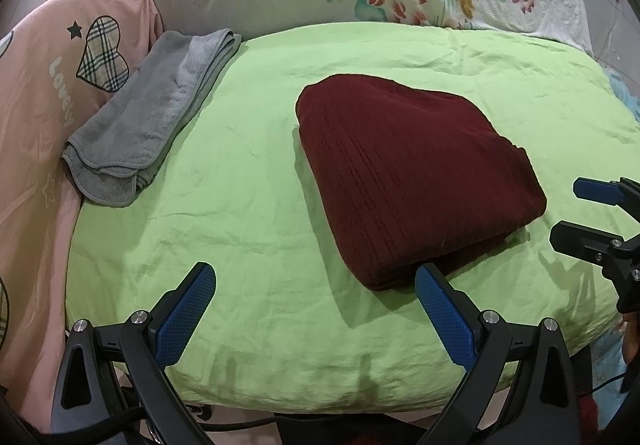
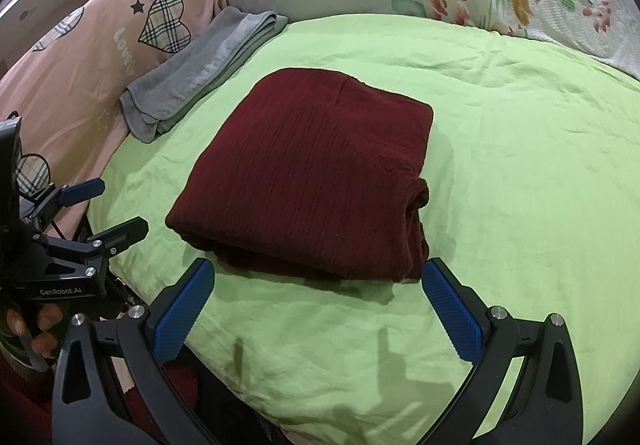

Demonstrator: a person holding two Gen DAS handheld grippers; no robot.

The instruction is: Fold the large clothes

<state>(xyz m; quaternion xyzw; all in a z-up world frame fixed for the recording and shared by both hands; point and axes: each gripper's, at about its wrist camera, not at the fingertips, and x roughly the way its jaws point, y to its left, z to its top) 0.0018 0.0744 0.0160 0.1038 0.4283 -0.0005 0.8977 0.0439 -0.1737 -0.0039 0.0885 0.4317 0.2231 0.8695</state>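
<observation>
A dark maroon ribbed knit garment [image 1: 412, 173], folded into a thick rectangular bundle, lies at the centre of a lime-green bed sheet [image 1: 248, 205]. The left gripper [image 1: 316, 285] hangs at the sheet's 6 o'clock edge, its blue-padded fingers [image 1: 188, 309] spread wide and empty. The right gripper [image 2: 316, 281] sits just short of the bundle's near edge, fingers likewise spread, holding nothing. A folded grey towel [image 2: 200, 73] lies toward 10 o'clock, beside a pink heart-print quilt [image 2: 80, 57].
</observation>
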